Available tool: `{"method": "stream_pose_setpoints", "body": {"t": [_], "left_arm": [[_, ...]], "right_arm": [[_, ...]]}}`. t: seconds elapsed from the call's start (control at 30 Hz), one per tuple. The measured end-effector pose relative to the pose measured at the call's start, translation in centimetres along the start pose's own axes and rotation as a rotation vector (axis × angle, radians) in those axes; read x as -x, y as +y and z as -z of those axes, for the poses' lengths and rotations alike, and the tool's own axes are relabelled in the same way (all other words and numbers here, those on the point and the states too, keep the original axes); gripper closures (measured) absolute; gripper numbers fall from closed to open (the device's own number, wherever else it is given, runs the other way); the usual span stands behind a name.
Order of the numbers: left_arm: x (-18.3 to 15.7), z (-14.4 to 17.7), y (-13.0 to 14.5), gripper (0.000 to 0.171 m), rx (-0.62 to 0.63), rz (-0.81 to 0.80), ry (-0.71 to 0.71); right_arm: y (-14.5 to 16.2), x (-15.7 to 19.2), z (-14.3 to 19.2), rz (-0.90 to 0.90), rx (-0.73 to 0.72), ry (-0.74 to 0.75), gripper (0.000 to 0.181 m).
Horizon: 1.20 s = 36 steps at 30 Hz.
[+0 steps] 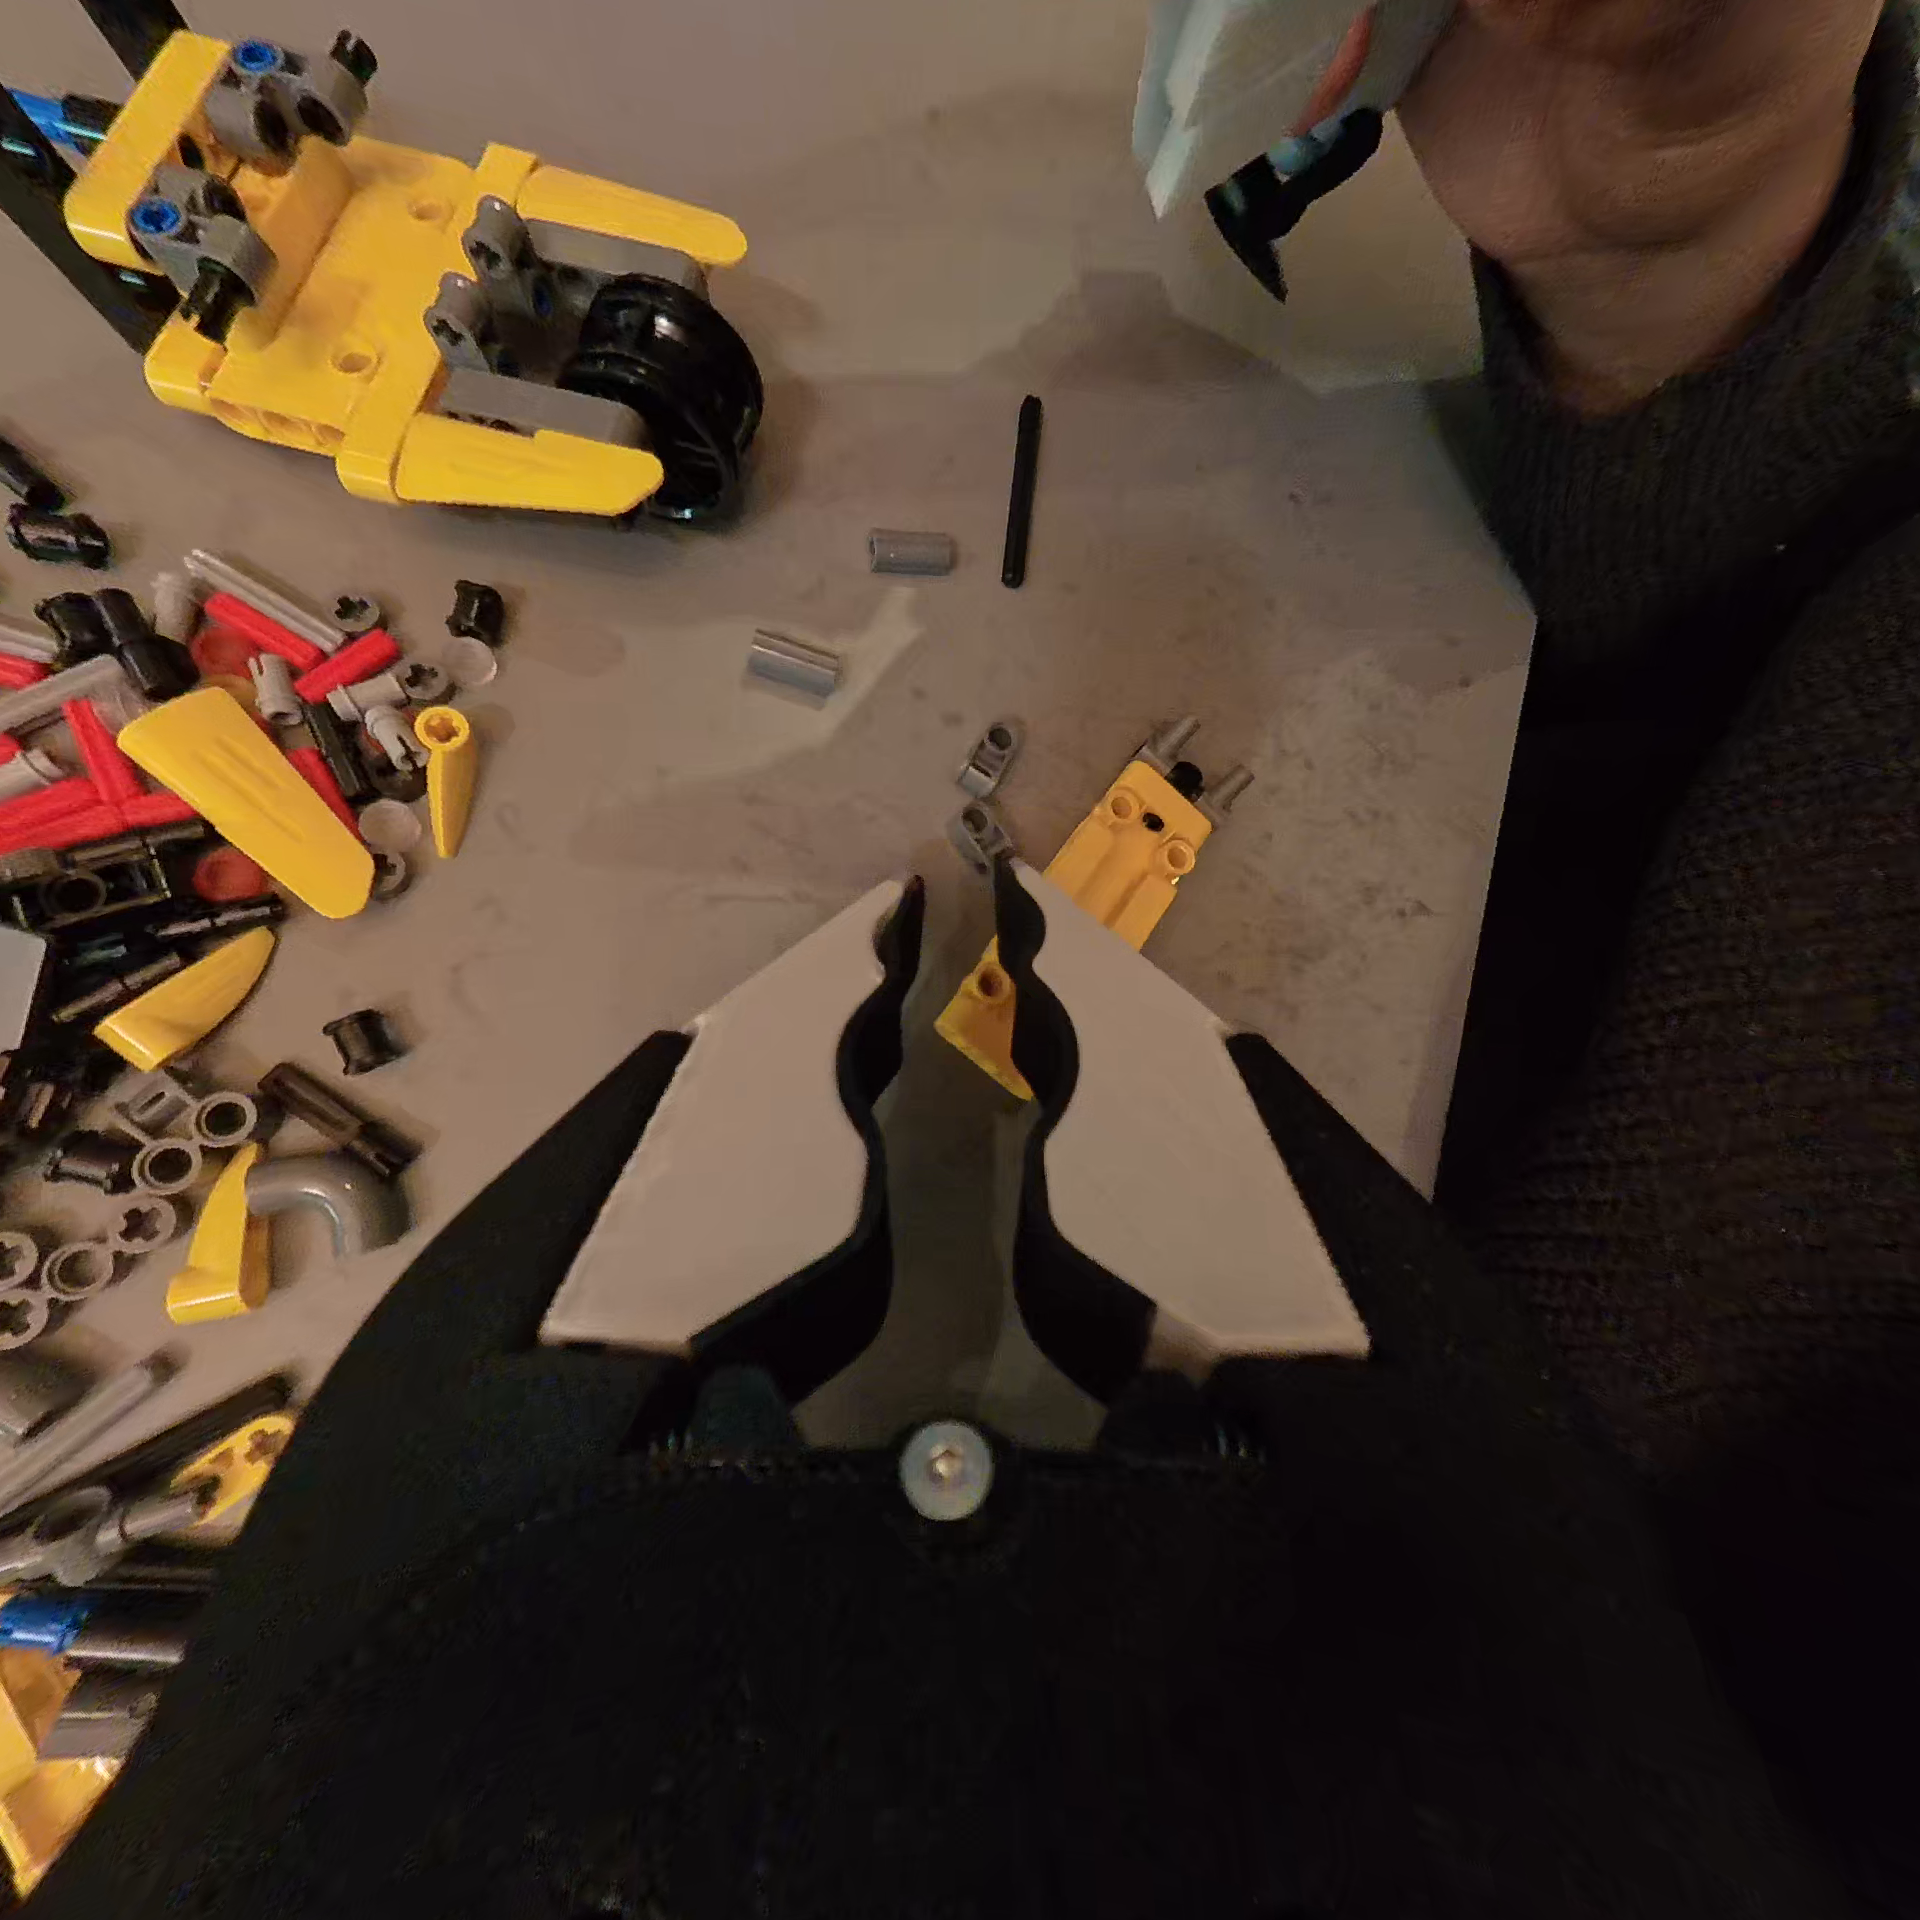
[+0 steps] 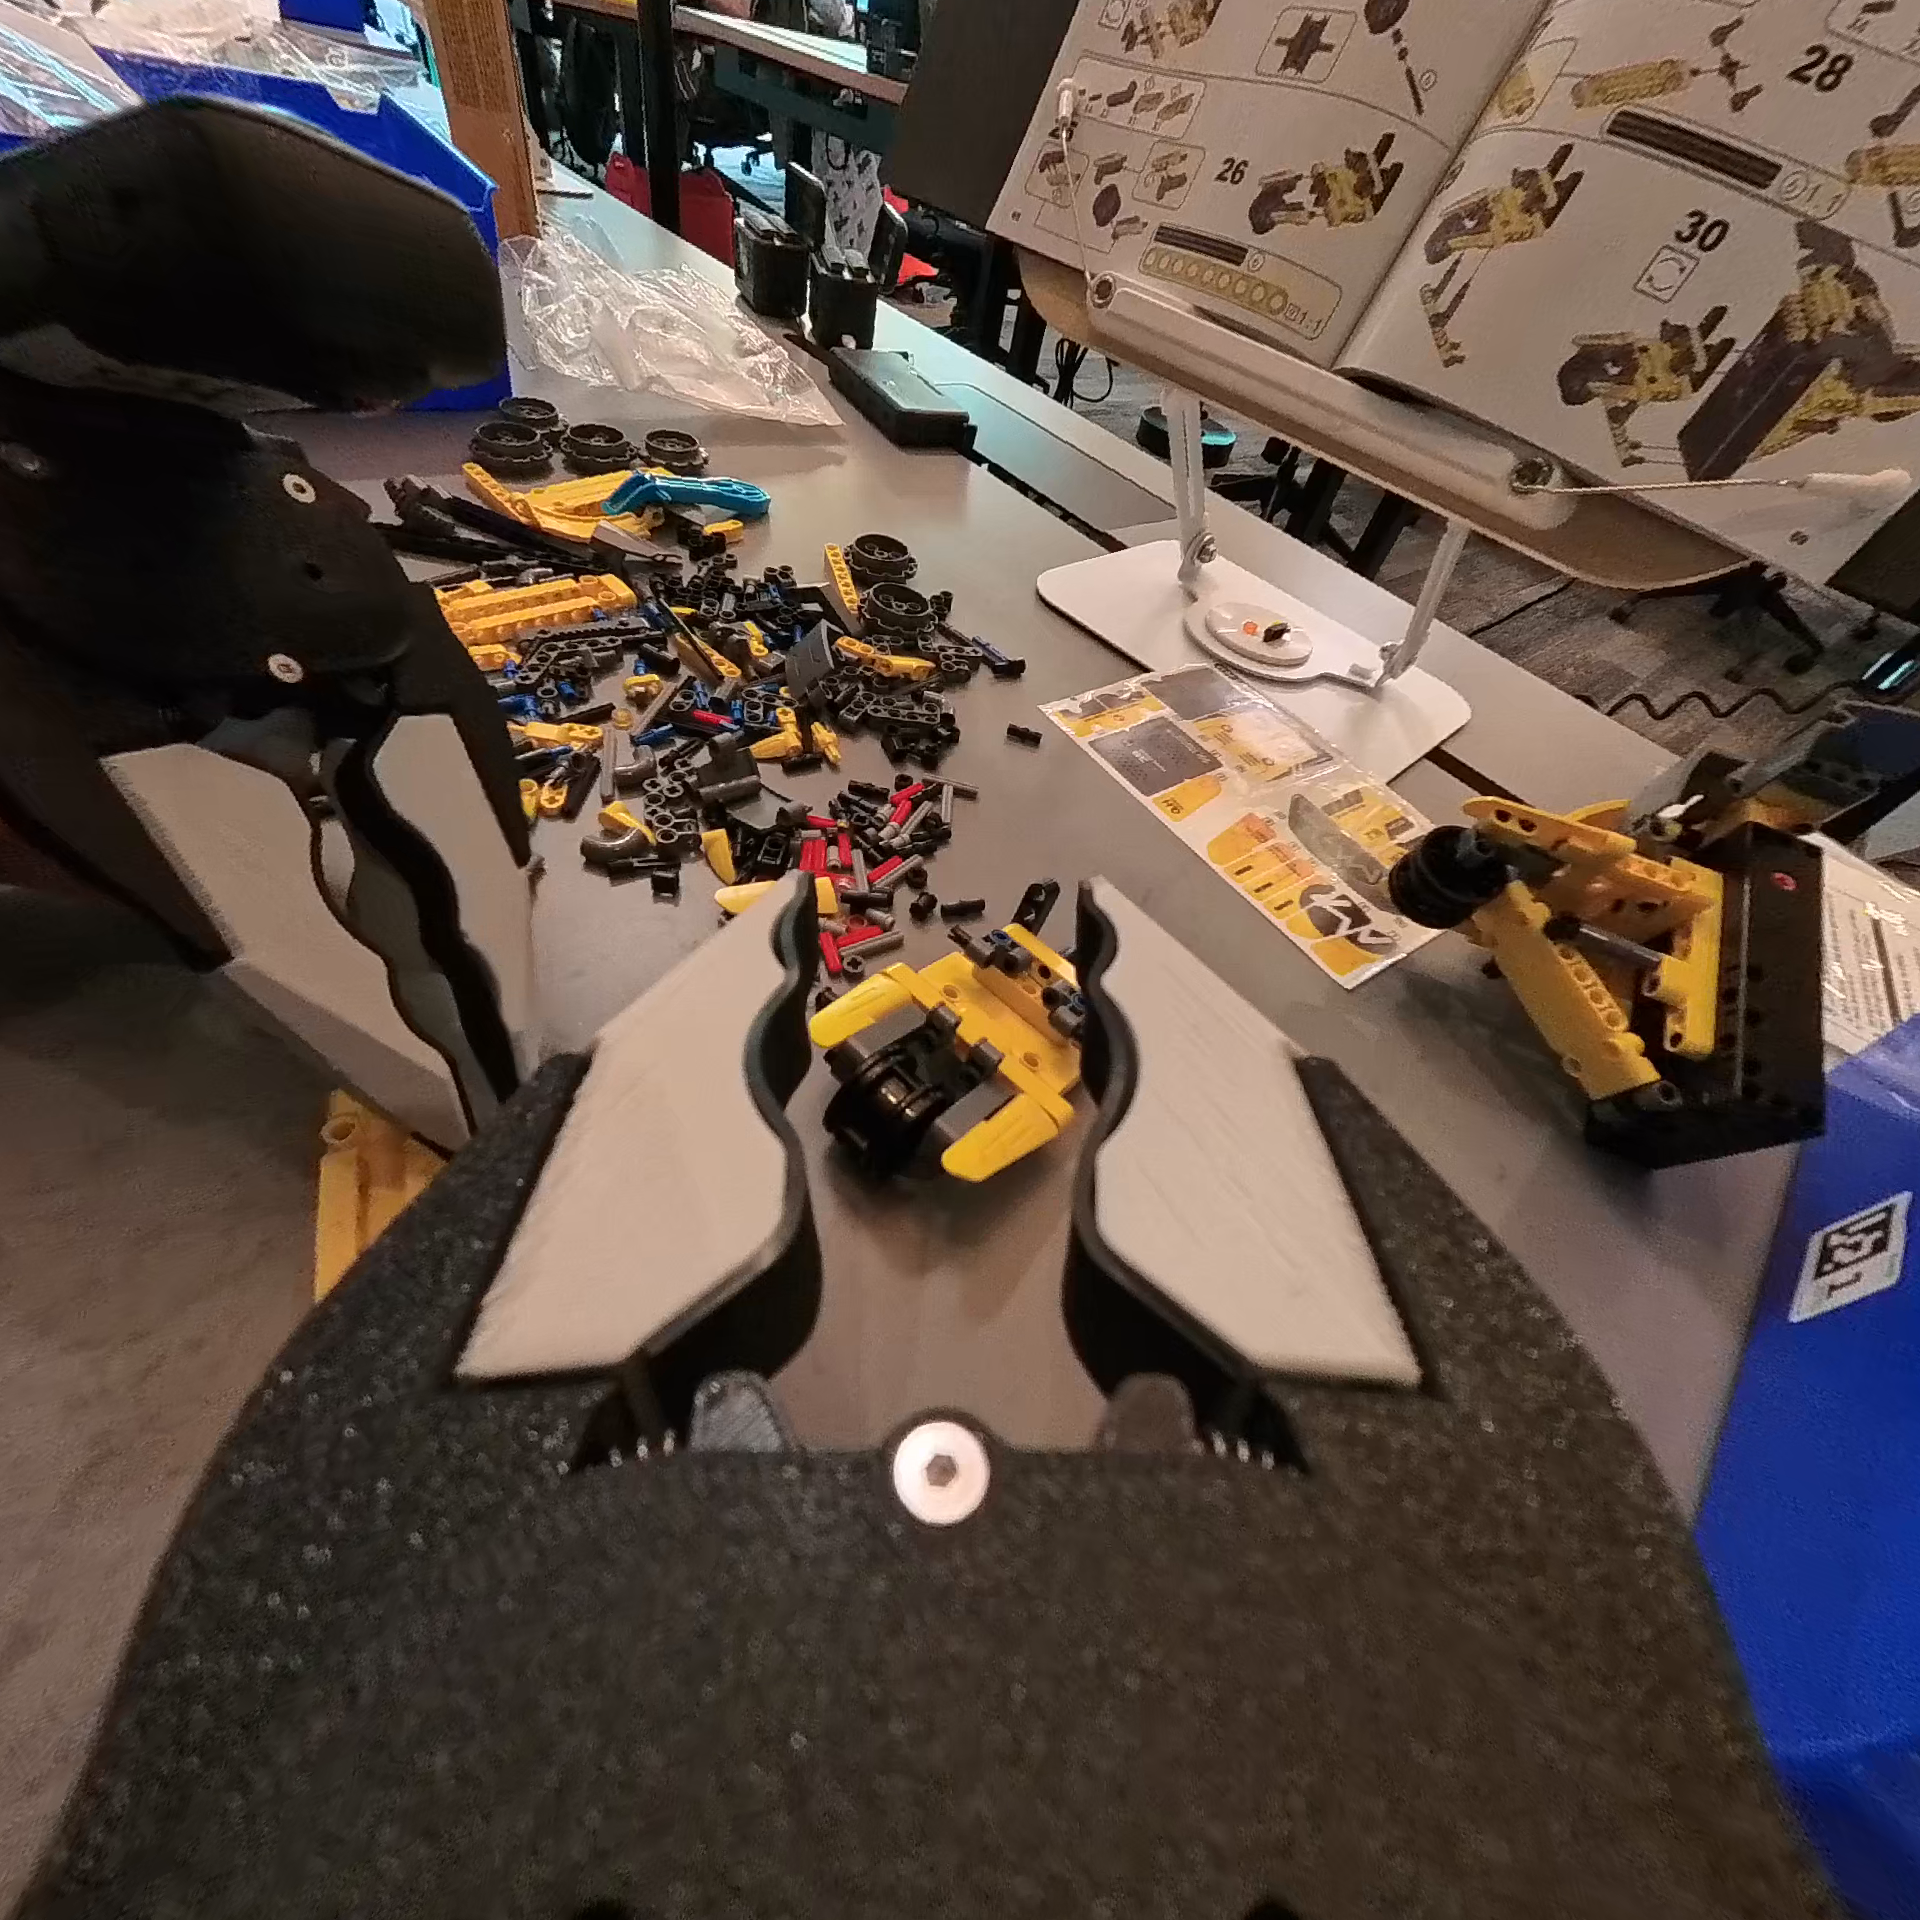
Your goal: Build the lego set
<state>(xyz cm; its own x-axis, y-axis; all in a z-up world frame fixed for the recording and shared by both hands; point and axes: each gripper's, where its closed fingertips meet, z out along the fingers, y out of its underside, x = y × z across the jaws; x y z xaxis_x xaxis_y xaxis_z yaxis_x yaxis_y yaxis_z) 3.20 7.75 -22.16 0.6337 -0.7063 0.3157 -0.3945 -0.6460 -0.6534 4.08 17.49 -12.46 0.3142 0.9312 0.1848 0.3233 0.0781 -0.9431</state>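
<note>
The left gripper [image 1: 956, 883] stands low over the table [image 1: 1195, 582], jaws narrow with a slim gap, gripping nothing I can see; a small yellow assembly [image 1: 1127, 852] lies just right of its tips, long axis running up-right. The right gripper [image 2: 940, 914] hangs wide, the yellow wheeled piece [image 2: 945, 1049] framed between its fingers

Left cam's dim and orange-ish, soft shadows; right cam's brighter, edges fisheye-warped, background a bit soft.
</note>
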Motion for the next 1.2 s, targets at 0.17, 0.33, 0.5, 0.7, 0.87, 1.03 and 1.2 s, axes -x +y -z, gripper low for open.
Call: {"method": "stream_pose_setpoints", "body": {"t": [0.17, 0.33, 0.5, 0.7, 0.87, 1.03, 1.2], "left_arm": [[-1.6, -0.5, -0.1, 0.162, 0.002, 0.011, 0.092], [-2.4, -1.2, -0.4, 0.158, -0.007, 0.007, 0.12], [-2.5, -1.1, -0.5, 0.159, 0.0, -0.014, 0.106], [-1.2, 0.3, -0.9, 0.159, -0.054, -0.011, 0.051], [0.0, 0.6, -1.7, 0.147, -0.112, 0.001, 0.008], [-0.4, -0.6, -1.6, 0.132, -0.078, -0.031, -0.002], [0.1, -0.2, -2.4, 0.135, -0.111, -0.073, -0.06]], "right_arm": [[0.0, 0.0, 0.0, 0.0, 0.001, -0.001, 0.132], [0.0, 0.0, 0.0, 0.002, 0.002, -0.002, 0.132], [0.1, 0.0, 0.0, 0.003, 0.003, -0.001, 0.132], [0.1, 0.1, -0.1, 0.006, 0.005, -0.001, 0.132], [0.1, 0.0, -0.1, 0.007, 0.008, 0.0, 0.132], [0.2, 0.0, -0.1, 0.008, 0.009, 0.001, 0.132], [0.1, 0.0, -0.1, 0.01, 0.007, 0.0, 0.132]]}}
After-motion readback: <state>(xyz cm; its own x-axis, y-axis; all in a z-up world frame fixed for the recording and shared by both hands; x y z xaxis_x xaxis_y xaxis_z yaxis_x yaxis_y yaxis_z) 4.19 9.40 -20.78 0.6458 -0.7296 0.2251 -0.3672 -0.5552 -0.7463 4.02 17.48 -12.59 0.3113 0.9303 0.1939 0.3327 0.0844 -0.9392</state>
